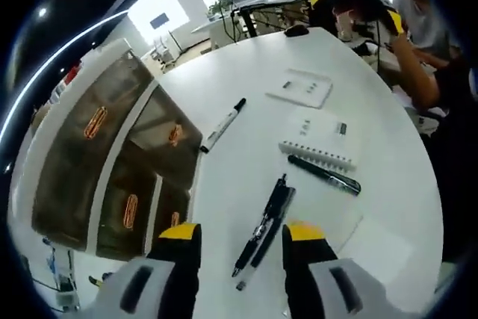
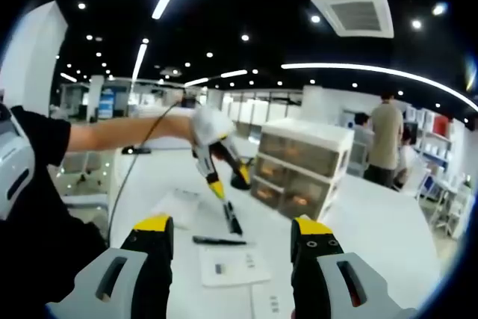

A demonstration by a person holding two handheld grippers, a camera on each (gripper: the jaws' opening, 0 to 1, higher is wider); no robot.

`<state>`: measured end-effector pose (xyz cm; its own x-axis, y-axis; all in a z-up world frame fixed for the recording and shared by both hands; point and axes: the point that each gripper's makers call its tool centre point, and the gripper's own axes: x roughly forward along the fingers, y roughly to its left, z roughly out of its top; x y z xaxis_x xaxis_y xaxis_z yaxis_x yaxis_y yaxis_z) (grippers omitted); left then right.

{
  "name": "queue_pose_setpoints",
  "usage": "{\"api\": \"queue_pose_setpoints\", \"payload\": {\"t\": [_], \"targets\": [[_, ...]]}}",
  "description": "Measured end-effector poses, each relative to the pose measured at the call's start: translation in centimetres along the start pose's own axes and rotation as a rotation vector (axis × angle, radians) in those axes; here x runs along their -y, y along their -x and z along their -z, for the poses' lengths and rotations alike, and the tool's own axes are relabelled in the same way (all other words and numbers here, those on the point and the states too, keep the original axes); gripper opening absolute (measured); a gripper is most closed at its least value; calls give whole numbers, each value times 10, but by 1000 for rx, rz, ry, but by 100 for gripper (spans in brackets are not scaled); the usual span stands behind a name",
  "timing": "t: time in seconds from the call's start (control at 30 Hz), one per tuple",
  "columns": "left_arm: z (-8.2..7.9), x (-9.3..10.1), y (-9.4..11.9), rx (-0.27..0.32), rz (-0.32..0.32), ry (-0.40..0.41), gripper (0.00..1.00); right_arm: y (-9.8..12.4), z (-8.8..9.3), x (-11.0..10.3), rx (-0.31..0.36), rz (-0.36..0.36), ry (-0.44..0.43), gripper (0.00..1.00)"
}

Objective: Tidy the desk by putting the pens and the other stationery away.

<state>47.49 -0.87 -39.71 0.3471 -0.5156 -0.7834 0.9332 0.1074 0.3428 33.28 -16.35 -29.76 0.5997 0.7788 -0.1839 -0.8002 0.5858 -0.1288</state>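
Two black pens (image 1: 263, 228) lie side by side on the white desk (image 1: 261, 57), between the open jaws of my left gripper (image 1: 243, 235), which stands just over them. A white marker with a black cap (image 1: 222, 125) lies further off, next to the drawer unit. Another black pen (image 1: 325, 173) rests against a small spiral notebook (image 1: 317, 142). In the right gripper view, a hand holds the left gripper (image 2: 229, 184) pointing down at the pair of pens (image 2: 233, 219). My right gripper (image 2: 233, 226) hangs open and holds nothing, above the single pen (image 2: 216, 241) and notebook (image 2: 228, 267).
A translucent drawer unit (image 1: 112, 162) (image 2: 302, 173) holding orange clips stands by the desk's edge. A flat white packet (image 1: 300, 87) and a loose paper slip (image 1: 377, 248) lie on the desk. People (image 1: 418, 20) sit at the far side; another person (image 2: 385, 143) stands behind.
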Motion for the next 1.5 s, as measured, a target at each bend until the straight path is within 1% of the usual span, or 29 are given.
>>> {"api": "queue_pose_setpoints", "payload": {"t": [0.2, 0.33, 0.63, 0.87, 1.2, 1.3, 1.33, 1.4, 1.5], "targets": [[7, -6, -12, -35, 5, -23, 38, 0, 1, 1, 0, 1, -4, 60], [12, -7, -20, -67, 12, -36, 38, 0, 1, 1, 1, 0, -3, 60], [14, -3, -35, -89, 32, -65, 35, 0, 1, 1, -1, -3, 0, 60], [18, -3, -44, -125, 41, -92, 31, 0, 1, 0, 0, -4, 2, 60], [24, 8, -55, -164, 79, -132, 29, 0, 0, 1, 3, -1, 0, 60], [23, 12, -55, -163, 104, -134, 24, 0, 0, 0, 3, -2, 1, 60], [23, 12, -55, -162, 103, -130, 23, 0, 0, 0, 2, -2, 1, 60], [24, 17, -55, -168, 123, -129, 20, 0, 0, 0, 2, -2, 0, 60], [23, 19, -56, -179, 134, -133, 16, 0, 0, 0, 2, -3, 1, 60]]}}
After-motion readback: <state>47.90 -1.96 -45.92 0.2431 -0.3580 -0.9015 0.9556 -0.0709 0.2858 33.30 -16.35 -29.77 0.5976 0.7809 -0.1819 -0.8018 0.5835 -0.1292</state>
